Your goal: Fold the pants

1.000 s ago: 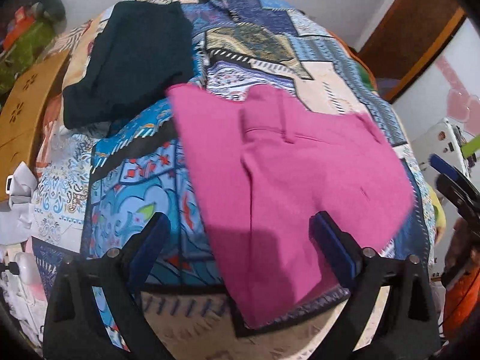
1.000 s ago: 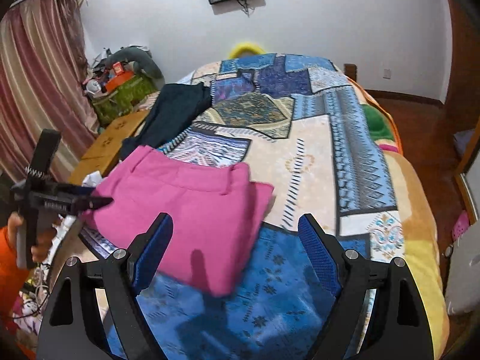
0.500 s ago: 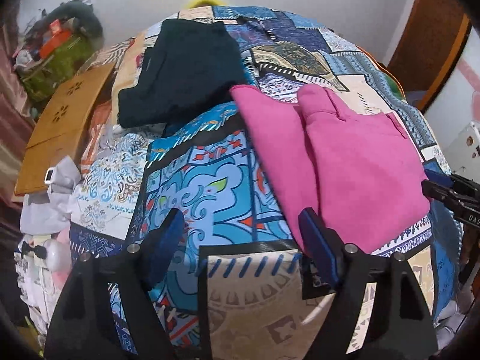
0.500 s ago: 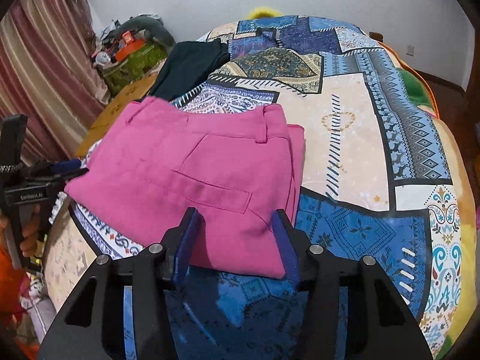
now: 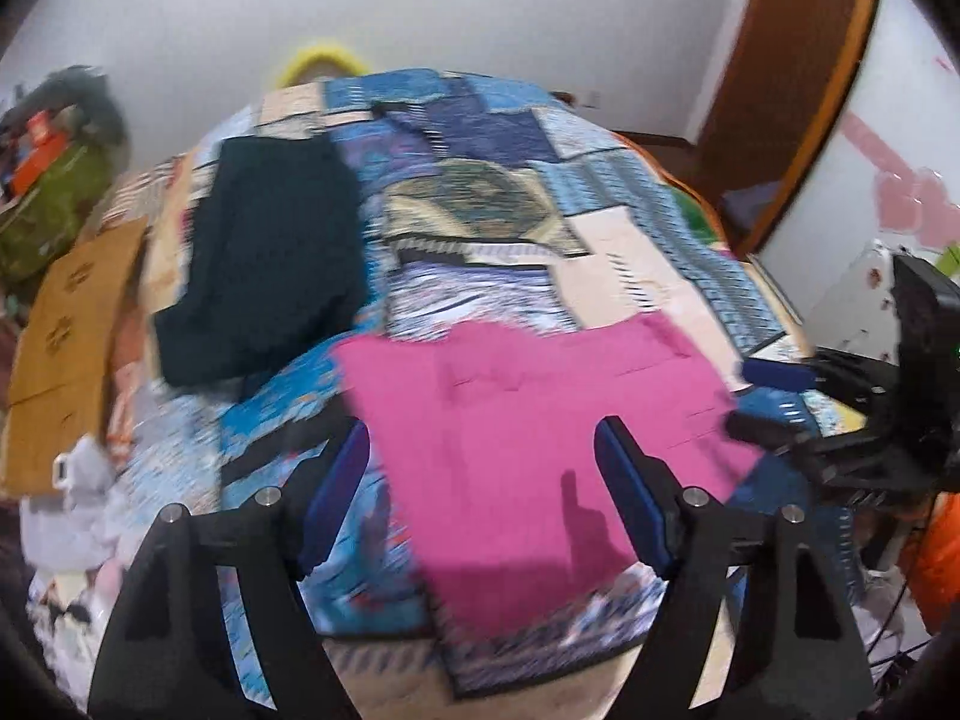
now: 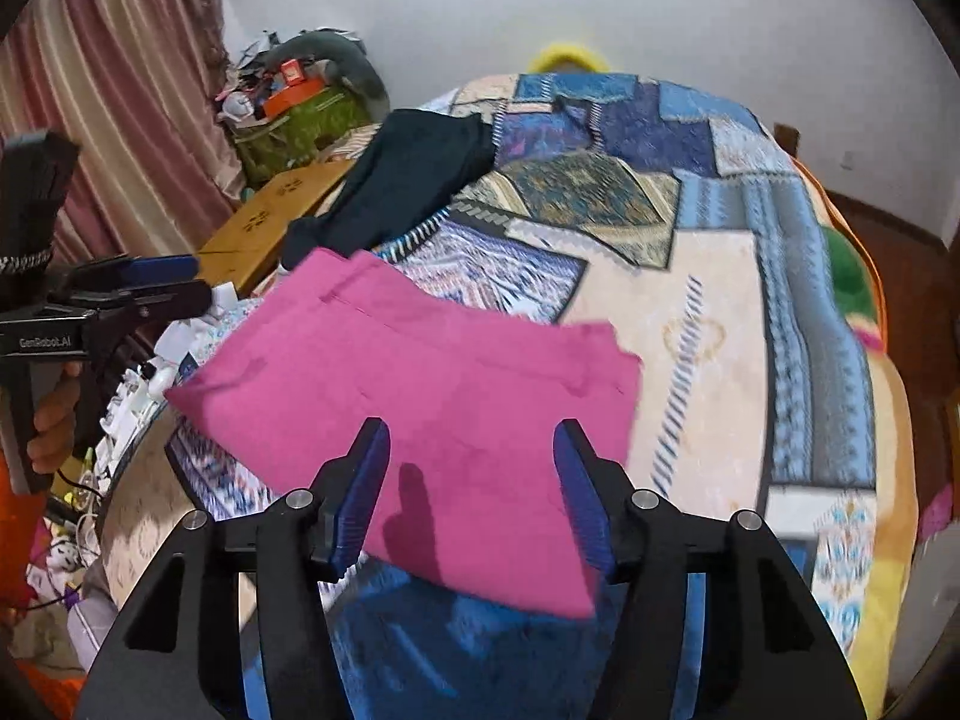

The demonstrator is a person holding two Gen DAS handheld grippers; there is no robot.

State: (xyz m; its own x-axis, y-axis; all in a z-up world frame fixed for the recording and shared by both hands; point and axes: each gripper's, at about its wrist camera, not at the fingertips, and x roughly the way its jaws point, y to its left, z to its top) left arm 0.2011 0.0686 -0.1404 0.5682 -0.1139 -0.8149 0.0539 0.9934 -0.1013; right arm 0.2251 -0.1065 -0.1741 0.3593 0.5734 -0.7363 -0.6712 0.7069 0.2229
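Blue pads line the inner faces of the left gripper [image 5: 480, 468], whose black fingers [image 5: 336, 480] stand spread wide at the bottom of the left wrist view, holding nothing. Between and beyond them lie the pink pants [image 5: 528, 414], folded into a flat, roughly rectangular packet on the patchwork bedspread [image 5: 480, 192], near its lower edge in the centre of the frame. The fingers hover above the cloth and do not touch it; a dark shadow falls on the pink fabric just left of the right-hand finger.

The right gripper [image 6: 471, 480] is likewise spread apart and holds nothing, its blue-padded fingers [image 6: 579, 492] framing the near part of the pink pants [image 6: 420, 396] at the bottom centre of the right wrist view. The packet lies tilted across the middle of that frame, one corner pointing to the upper left, another to the right.

In the left wrist view the right gripper [image 5: 774, 402] shows side-on at the right edge, its tips at the right edge of the pants. In the right wrist view the left gripper [image 6: 150, 288] shows at the left edge, gripped by a hand [image 6: 51, 426].

Further up the bed a dark garment [image 5: 270, 252] lies folded, well apart from the pants, in the upper left. A brown cardboard box [image 5: 66, 330] sits beside the bed at the left edge.
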